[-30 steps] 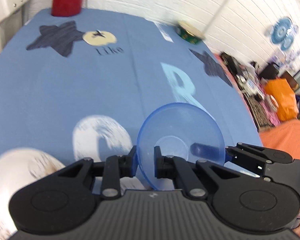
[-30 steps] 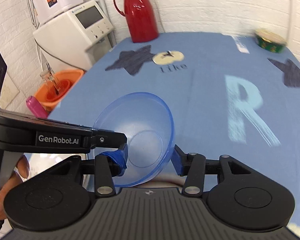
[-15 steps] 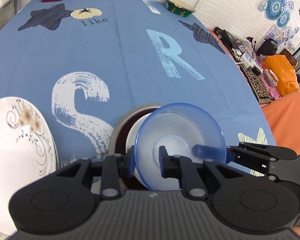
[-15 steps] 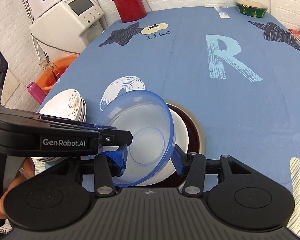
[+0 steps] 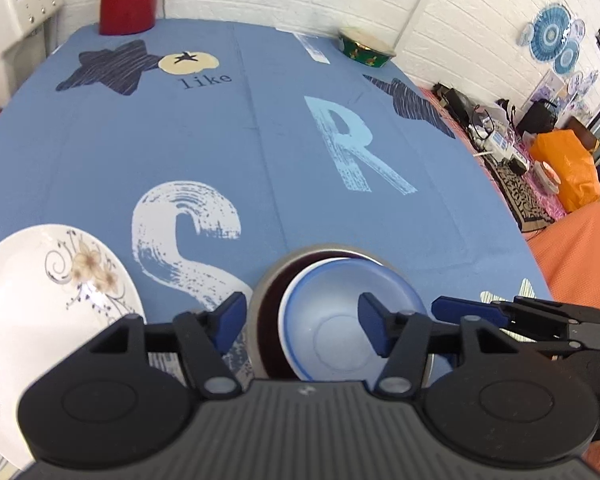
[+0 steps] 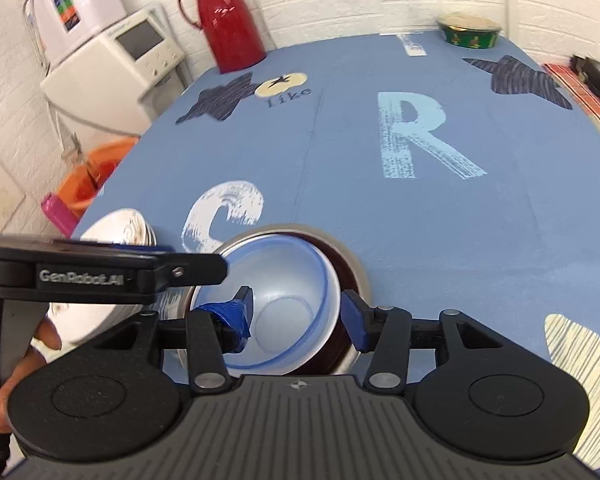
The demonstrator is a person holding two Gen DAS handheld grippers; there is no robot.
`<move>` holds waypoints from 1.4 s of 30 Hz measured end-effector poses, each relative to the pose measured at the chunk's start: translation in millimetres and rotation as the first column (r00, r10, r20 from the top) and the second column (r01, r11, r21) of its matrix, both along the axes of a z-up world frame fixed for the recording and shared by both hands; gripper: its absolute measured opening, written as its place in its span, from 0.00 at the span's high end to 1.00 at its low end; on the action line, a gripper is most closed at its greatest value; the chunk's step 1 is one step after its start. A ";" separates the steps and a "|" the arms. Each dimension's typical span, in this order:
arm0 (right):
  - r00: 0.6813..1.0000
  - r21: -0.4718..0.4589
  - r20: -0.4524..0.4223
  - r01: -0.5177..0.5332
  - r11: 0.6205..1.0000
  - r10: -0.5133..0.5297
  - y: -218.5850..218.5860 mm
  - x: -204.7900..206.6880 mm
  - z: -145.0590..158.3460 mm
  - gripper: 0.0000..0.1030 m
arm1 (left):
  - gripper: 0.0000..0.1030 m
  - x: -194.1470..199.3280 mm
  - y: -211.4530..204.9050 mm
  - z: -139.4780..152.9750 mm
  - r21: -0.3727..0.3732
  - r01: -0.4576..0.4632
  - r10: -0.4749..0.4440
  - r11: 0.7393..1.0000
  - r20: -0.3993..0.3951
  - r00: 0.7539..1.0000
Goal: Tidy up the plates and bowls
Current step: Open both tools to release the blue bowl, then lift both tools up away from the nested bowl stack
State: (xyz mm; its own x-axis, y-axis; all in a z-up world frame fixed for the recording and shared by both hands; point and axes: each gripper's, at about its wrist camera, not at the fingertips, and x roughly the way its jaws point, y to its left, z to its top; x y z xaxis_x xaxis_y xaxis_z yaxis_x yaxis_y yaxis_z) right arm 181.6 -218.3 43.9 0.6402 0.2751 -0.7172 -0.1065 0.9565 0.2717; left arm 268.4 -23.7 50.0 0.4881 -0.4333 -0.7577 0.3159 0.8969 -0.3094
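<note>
Your blue bowl (image 5: 342,320) sits nested in the stack on the counter (image 5: 260,140).
Going down in size: the blue-clothed counter, the flowered white plate (image 5: 48,292) at your left, then the dark metal-rimmed bowl (image 6: 348,256) holding a white bowl and the blue one. Your left gripper (image 5: 300,320) is released — jaws spread wide. Your right gripper (image 6: 298,314) is released too — jaws astride the blue bowl's rim without pinching.

my blue bowl (image 5: 342,320) sits upright, nested in the dark metal-rimmed bowl (image 5: 266,320). left of that bowl lies my white floral plate (image 5: 40,292), flat.
</note>
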 end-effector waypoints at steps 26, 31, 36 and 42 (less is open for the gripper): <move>0.951 0.073 0.248 0.172 0.982 -0.185 21.8 -49.8 2.2 0.65 | 0.33 -56.7 24.8 10.0 -0.026 -0.180 0.181 0.983 0.215 0.960; 0.915 0.066 0.284 0.278 0.958 -0.285 31.5 -51.0 -5.9 0.64 | 0.33 -72.2 24.0 8.3 0.002 -0.215 0.207 0.977 0.266 0.941; 0.895 0.059 0.264 0.357 0.932 -0.360 29.7 -55.6 -12.0 0.62 | 0.33 -89.8 29.9 9.4 0.024 -0.249 0.230 0.968 0.311 0.922; 0.881 0.056 0.243 0.406 0.912 -0.407 34.6 -77.5 -17.8 0.61 | 0.32 -112.8 36.9 5.5 0.024 -0.248 0.228 0.968 0.309 0.923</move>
State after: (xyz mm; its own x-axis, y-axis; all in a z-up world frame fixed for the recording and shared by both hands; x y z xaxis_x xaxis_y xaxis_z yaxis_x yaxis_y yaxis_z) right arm 104.1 -183.7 26.1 0.8510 -0.0446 -0.5232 0.2276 0.9292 0.2910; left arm 155.6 13.2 55.5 0.7806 -0.2330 -0.5799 0.1603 0.9715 -0.1745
